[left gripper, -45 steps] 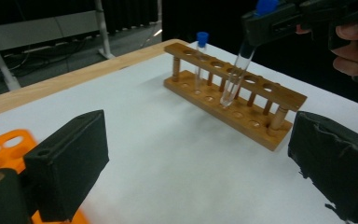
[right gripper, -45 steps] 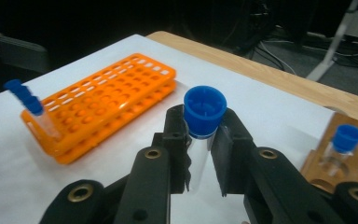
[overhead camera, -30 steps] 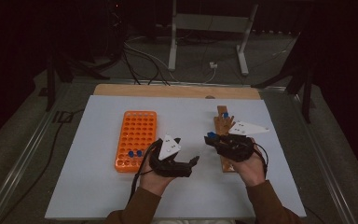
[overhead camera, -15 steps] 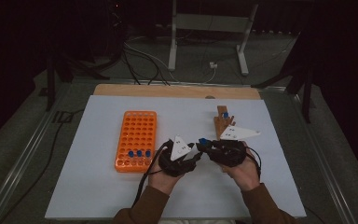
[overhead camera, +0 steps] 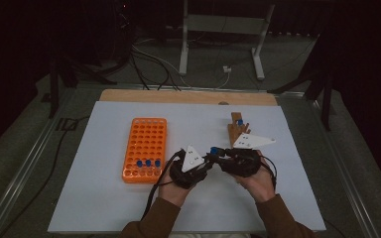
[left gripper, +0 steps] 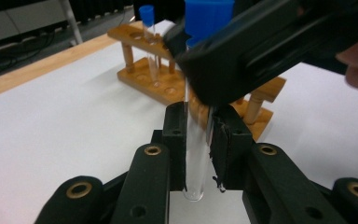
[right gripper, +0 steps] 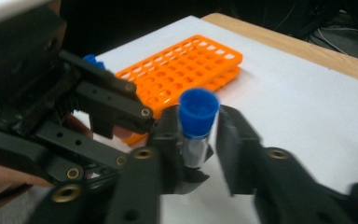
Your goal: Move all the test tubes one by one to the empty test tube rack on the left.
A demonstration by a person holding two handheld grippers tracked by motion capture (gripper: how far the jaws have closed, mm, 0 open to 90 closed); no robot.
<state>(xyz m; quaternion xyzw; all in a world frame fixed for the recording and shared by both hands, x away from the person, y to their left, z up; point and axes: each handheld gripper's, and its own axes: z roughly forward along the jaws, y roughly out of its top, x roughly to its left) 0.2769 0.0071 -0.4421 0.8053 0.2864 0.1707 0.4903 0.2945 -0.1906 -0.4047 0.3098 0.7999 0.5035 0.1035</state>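
A clear test tube with a blue cap (right gripper: 198, 112) stands upright between both grippers over the white mat. In the left gripper view, my left gripper (left gripper: 198, 135) is shut on the glass body of the tube (left gripper: 196, 172). My right gripper (right gripper: 199, 140) brackets the tube just under the cap; its right jaw stands a little off the glass, so it is open. In the high view the two grippers meet tip to tip, left gripper (overhead camera: 207, 162) and right gripper (overhead camera: 219, 154), with the cap (overhead camera: 213, 148) between them.
An orange tube rack (overhead camera: 145, 141) lies to the left, with three blue-capped tubes (overhead camera: 148, 162) in its near row. A wooden rack (overhead camera: 237, 131) holding one capped tube (overhead camera: 239, 121) stands behind the right hand. The white mat (overhead camera: 104, 198) covers the table.
Both grippers have come together from apart. The right gripper brought the tube leftward, and the left gripper has closed on its body.
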